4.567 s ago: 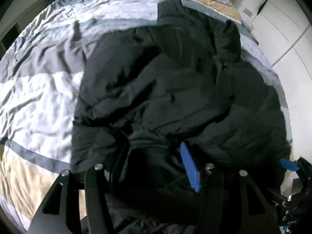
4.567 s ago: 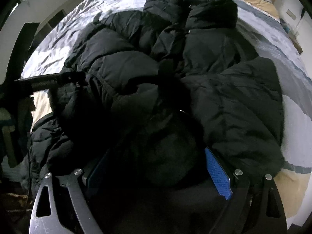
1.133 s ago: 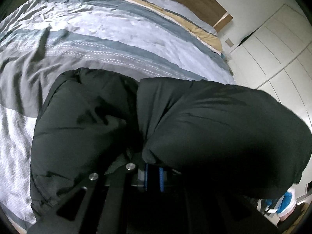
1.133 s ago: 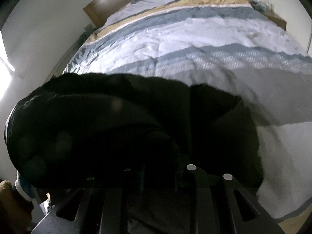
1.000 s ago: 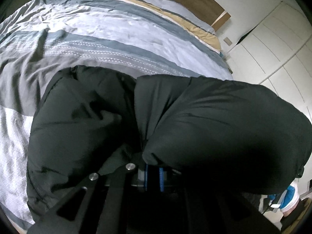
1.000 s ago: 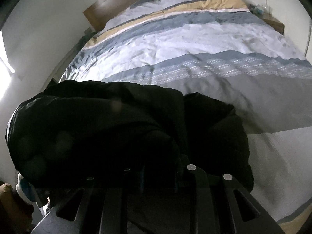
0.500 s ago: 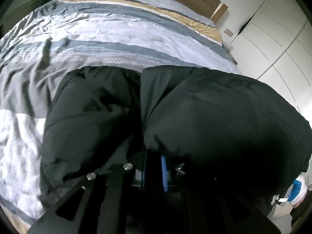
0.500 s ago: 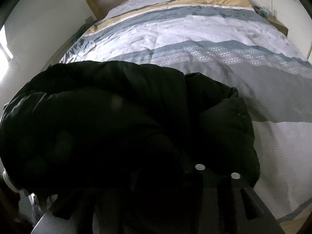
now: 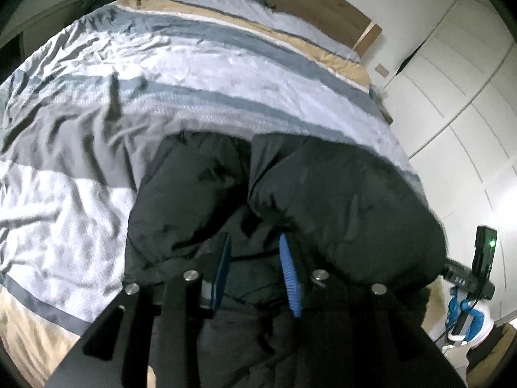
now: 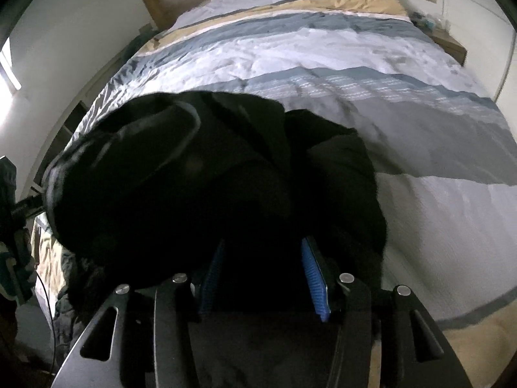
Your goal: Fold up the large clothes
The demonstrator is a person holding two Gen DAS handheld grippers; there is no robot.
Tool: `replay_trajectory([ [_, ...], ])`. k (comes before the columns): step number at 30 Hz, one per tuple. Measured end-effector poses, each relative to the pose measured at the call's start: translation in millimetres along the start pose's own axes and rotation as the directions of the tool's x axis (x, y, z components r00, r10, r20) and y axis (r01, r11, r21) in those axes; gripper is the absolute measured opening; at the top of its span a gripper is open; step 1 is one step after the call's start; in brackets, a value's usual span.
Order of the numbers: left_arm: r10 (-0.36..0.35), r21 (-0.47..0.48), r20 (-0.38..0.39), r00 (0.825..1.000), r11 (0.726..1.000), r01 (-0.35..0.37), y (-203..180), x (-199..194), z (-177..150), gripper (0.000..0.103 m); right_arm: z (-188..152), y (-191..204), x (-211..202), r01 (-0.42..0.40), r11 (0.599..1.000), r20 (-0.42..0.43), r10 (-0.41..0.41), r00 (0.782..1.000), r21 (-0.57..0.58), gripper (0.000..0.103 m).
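The bed [image 9: 200,74] fills both my views, its striped duvet running up to the wooden headboard. The jacket [image 9: 339,200] lies near the bed's foot edge as a thick black bundle, doubled over on itself; a few seconds ago it was spread wide across the duvet with its hood toward the headboard, so one big fold is now in.

My left gripper [image 9: 255,258] was clamped tight on the fabric a second ago. Its jaws have just been opening and now stand narrowly apart, blue pads clear, with dark jacket cloth loose in the gap, not pinched. My right gripper [image 10: 263,271] has done the same: its jaws have just been opening and stand somewhat wider, jacket between and under them but not squeezed, as far as the dark picture lets me tell.

I judge this as the release after laying the fold down. The bundle looks puffy and may spring open, so I expect I must press or re-grip an edge for the next fold.
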State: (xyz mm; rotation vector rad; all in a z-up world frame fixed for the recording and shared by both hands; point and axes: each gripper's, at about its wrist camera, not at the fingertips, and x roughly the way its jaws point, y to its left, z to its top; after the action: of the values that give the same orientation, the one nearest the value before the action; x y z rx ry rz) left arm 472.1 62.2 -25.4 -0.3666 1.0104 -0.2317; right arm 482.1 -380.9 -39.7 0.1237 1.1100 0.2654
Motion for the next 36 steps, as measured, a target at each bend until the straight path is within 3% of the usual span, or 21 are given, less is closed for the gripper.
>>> replay_trajectory([
  [4, -0.011, 0.042, 0.02, 1.0, 0.999, 0.01, -19, -9, 20, 0.033, 6, -1, -26, 0.013, 1.0, 0.028, -0.013, 1.0, 0.013, 0.048],
  [6, -0.013, 0.06, 0.022, 1.0, 0.998, 0.011, -29, -6, 28, 0.039, 15, 2, -35, -0.003, 1.0, 0.049, 0.003, 0.999, 0.014, 0.051],
  [9, -0.019, 0.092, 0.019, 1.0, 0.996, 0.017, -47, 7, 40, 0.04, 36, 19, -42, -0.033, 0.999, 0.077, 0.034, 0.996, -0.007, 0.053],
  [18, 0.007, 0.173, 0.002, 1.0, 0.985, -0.007, -82, 64, 50, 0.04, 71, 87, -11, -0.112, 0.988, 0.083, 0.121, 0.989, -0.109, 0.059],
  [25, 0.043, 0.204, -0.034, 0.998, 0.978, -0.035, -81, 106, 21, 0.04, 50, 84, 43, 0.005, 0.984, 0.012, -0.002, 1.0, -0.177, 0.059],
  [36, 0.099, 0.246, -0.032, 0.995, 0.965, -0.088, -74, 158, -19, 0.041, 25, 56, 103, 0.085, 0.964, -0.016, -0.092, 0.996, -0.252, 0.06],
])
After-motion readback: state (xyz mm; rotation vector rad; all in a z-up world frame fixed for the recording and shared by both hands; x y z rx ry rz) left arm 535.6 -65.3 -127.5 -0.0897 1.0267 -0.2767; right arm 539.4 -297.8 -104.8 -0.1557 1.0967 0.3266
